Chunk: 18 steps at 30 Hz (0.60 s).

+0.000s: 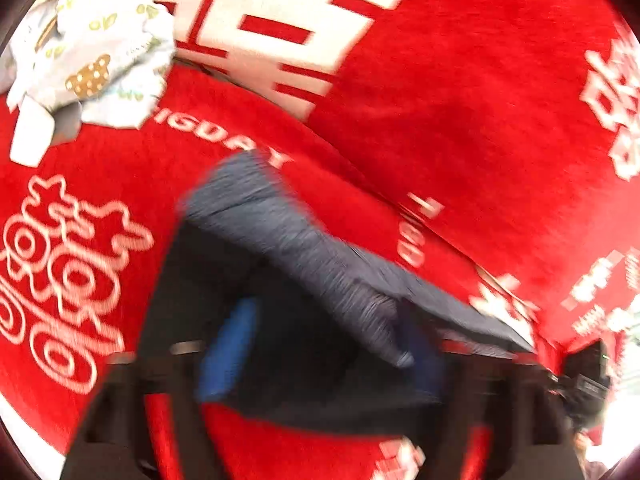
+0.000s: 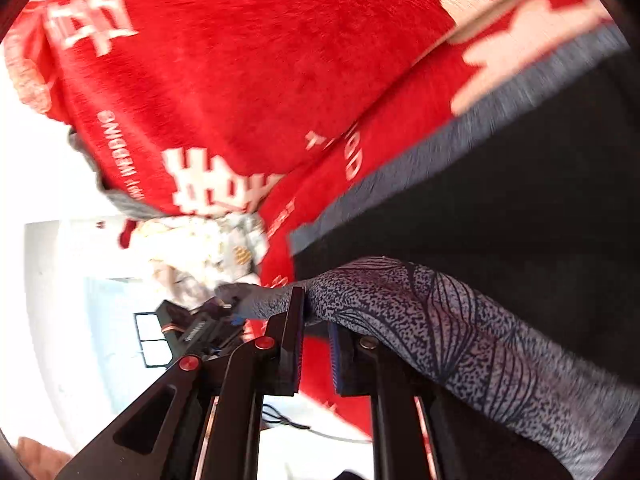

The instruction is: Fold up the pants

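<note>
Two red blankets point(image 1: 460, 80), patterned cloth point(image 1: 96, 44) — pants point(image 1: 288, 240)

One pair of dark pants point(image 1: 304, 280), two grippers, left point(image 1: 320, 360) and right point(image 2: 314, 344), one patterned white cloth point(image 1: 96, 40), and seemingly two red blankets point(image 1: 460, 100), though blur obscures this

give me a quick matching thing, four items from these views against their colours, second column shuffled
Items
1. pants
2. blanket
3. small printed cloth
4. sleeve over the person's arm

Colours
A. white with gold-brown and green prints
B. grey speckled with dark leaf lines
C. dark fabric with a grey ribbed band
D. red with white lettering

Pairs: 1-C, 2-D, 3-A, 4-B
</note>
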Each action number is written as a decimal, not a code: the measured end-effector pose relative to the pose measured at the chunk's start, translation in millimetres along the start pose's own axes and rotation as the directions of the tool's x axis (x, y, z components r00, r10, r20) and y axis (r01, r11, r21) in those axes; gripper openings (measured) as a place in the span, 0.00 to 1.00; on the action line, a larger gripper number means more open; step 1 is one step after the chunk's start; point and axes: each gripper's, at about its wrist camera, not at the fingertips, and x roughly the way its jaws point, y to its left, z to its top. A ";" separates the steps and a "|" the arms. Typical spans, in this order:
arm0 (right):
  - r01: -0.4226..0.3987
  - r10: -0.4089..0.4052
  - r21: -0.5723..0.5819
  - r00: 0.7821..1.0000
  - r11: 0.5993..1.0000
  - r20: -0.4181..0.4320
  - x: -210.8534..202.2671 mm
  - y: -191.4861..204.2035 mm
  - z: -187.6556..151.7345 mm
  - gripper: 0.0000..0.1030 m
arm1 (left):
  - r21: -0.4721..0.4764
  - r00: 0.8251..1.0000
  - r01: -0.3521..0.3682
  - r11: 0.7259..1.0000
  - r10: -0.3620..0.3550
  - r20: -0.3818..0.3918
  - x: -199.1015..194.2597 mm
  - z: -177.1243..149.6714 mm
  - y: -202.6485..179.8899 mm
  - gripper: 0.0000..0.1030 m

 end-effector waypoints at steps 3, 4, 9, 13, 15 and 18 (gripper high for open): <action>0.074 -0.074 0.015 0.997 0.997 -0.021 27.5 -13.6 39.0 0.15 | -0.027 0.998 -0.059 0.998 0.058 -0.036 31.8 10.3 3.1 0.80; 0.105 -0.104 0.014 0.994 0.994 -0.028 37.1 -19.1 48.4 0.15 | -0.027 0.995 -0.088 0.996 0.087 -0.048 41.7 11.4 5.8 0.80; 0.216 -0.213 0.082 0.976 0.973 -0.043 61.2 -45.1 64.9 0.28 | 0.057 0.978 -0.181 0.982 0.186 -0.092 45.7 1.5 -9.2 0.80; 0.155 -0.154 0.016 0.987 0.988 -0.043 34.5 -21.4 50.3 0.50 | 0.256 0.977 -0.126 0.958 0.165 -0.136 25.5 -27.0 -62.6 0.80; 0.146 -0.146 -0.001 0.989 0.989 -0.020 -1.1 -17.4 31.2 0.50 | 0.347 0.975 -0.036 0.937 0.110 -0.195 18.9 -52.6 -104.1 0.80; 0.173 -0.175 0.051 0.983 0.984 0.050 -68.6 -37.4 -6.0 0.50 | 0.427 0.952 0.113 0.897 0.024 -0.304 22.2 -95.4 -170.1 0.80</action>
